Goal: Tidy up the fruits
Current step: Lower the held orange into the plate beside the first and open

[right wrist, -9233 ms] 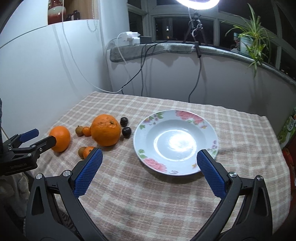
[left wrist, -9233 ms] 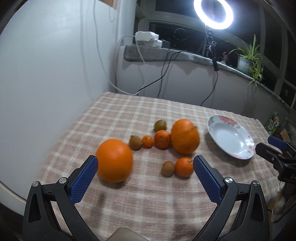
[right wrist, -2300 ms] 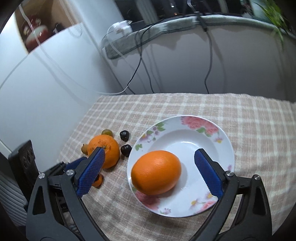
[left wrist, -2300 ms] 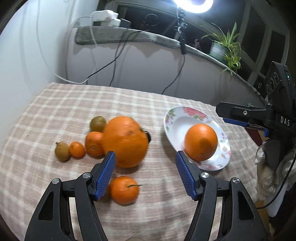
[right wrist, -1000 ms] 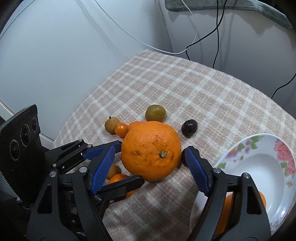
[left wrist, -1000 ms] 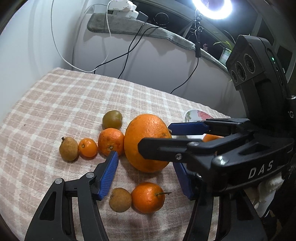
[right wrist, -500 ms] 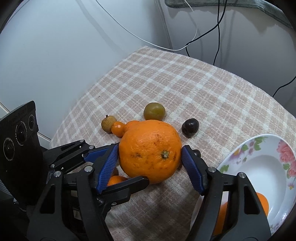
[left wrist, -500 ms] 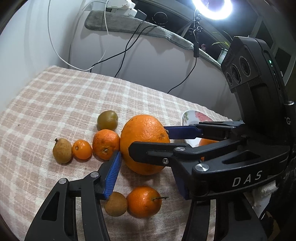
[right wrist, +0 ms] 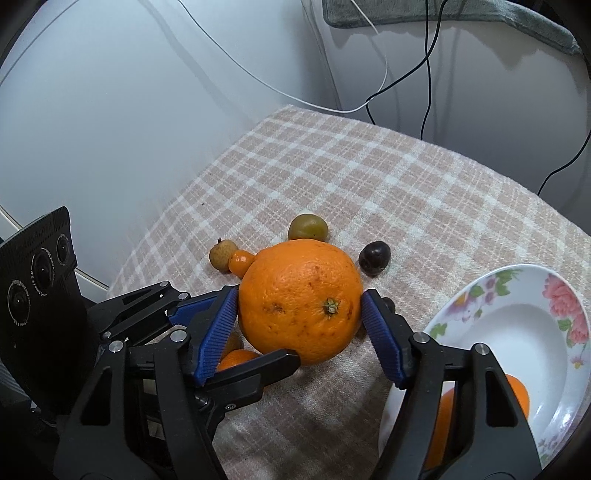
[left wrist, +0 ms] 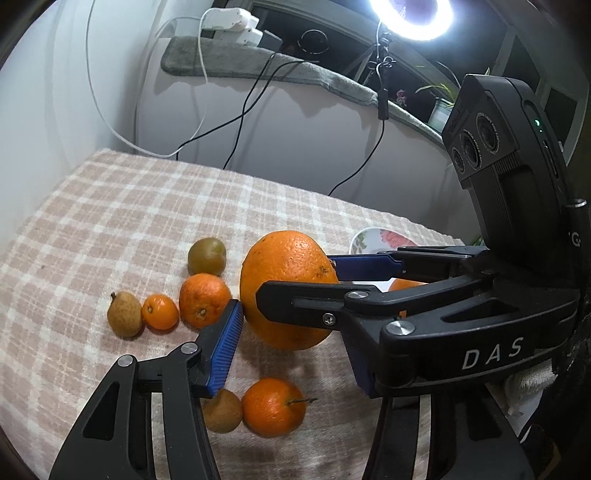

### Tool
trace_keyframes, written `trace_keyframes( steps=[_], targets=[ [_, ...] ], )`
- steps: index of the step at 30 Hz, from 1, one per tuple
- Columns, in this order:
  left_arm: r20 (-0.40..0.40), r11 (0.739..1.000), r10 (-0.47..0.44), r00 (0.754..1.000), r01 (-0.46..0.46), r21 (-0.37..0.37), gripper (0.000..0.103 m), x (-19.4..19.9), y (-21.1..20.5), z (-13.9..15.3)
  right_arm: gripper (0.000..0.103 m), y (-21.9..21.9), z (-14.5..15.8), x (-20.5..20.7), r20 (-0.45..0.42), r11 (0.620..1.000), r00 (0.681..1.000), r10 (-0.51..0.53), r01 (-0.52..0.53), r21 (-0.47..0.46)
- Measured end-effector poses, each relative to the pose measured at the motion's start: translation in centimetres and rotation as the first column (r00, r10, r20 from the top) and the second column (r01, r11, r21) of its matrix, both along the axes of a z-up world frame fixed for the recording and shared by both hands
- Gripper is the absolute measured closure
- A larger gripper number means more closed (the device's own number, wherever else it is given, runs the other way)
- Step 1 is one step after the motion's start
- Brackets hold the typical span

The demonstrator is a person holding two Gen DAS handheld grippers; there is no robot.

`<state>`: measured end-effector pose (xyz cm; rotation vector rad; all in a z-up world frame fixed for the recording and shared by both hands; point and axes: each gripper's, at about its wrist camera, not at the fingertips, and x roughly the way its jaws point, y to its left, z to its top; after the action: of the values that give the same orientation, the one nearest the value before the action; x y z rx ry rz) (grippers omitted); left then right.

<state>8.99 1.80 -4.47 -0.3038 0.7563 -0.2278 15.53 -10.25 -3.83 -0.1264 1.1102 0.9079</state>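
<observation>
A big orange (right wrist: pixel 300 300) sits on the checked tablecloth (right wrist: pixel 369 173); it also shows in the left wrist view (left wrist: pixel 284 280). My right gripper (right wrist: pixel 299 317) is shut on it, a blue pad on each side. My left gripper (left wrist: pixel 291 347) is open just in front of the big orange, with the right gripper's body crossing over its right finger. A flowered white plate (right wrist: pixel 554 332) at the right holds a smaller orange (right wrist: pixel 515 393). Small mandarins (left wrist: pixel 204 300), (left wrist: pixel 272 406), a tiny one (left wrist: pixel 160 312), brown fruits (left wrist: pixel 124 314), (left wrist: pixel 221 410), a green one (left wrist: pixel 207 256) and a dark one (right wrist: pixel 374 257) lie around.
A white wall stands at the left and back. Cables (left wrist: pixel 240 110) hang from a grey ledge (left wrist: pixel 280 70) behind the table. A ring light (left wrist: pixel 412 16) shines at the top. The table's left edge (right wrist: pixel 155 236) is near the fruit.
My right gripper has closed its pads onto the big orange. My left gripper has stayed open and shifted slightly closer to the fruit.
</observation>
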Motion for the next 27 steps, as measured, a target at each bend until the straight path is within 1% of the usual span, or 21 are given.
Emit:
trace_keyframes(
  steps=[9, 15, 19, 27],
  targets=[
    [0.050, 0.999, -0.033, 0.998, 0.032, 0.022, 0.050, 0.9, -1.3, 2.0, 0.031, -2.0, 2.3, 1.0, 0.032, 0.998, 0.999, -0.041, 0.039, 0.039],
    [0.071, 0.997, -0.073, 0.995, 0.071, 0.039, 0.050, 1.9, -2.7, 2.6, 0.031, -3.8, 3.5, 1.7, 0.038, 0.995, 0.996, -0.081, 0.079, 0.056],
    [0.077, 0.994, -0.104, 0.992, 0.100, 0.047, 0.050, 2.6, -3.9, 2.8, 0.031, -5.0, 3.8, 2.1, 0.036, 0.992, 0.993, -0.108, 0.106, 0.062],
    [0.065, 0.988, -0.147, 0.987, 0.143, 0.061, 0.050, 4.6, -5.9, 2.8, 0.031, -7.4, 3.7, 3.6, 0.013, 0.982, 0.985, -0.173, 0.171, 0.078]
  ],
)
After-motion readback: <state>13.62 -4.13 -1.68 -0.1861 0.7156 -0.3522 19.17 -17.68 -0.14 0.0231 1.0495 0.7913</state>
